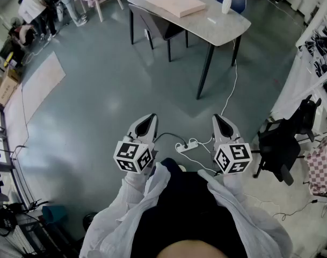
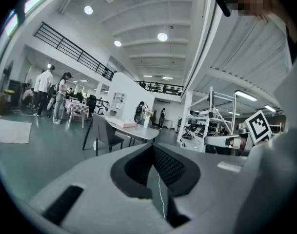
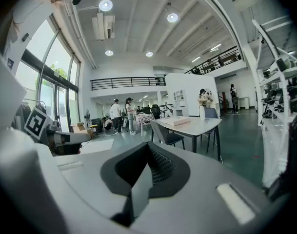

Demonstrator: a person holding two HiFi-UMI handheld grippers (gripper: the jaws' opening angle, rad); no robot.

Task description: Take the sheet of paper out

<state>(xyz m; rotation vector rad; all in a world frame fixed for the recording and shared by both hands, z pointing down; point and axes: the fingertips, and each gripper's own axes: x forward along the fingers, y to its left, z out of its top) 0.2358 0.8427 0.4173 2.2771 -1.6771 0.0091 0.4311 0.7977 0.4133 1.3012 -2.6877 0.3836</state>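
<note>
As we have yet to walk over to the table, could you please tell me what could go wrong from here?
The power strip and white cable lie on the floor straight ahead: you might trip. The vase stands near the flat box on the table; a careless reach could tip it. The left tool and right tool are shut and must open first.

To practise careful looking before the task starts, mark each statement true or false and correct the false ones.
1. The left gripper and the right gripper are both shut and empty. True.
2. The flat box lies on the floor. False: it lies on the table.
3. A vase stands on that table. True.
4. Both grippers rest on the table. False: they are held over the floor, well short of it.
5. A white power strip lies on the floor. True.
</note>
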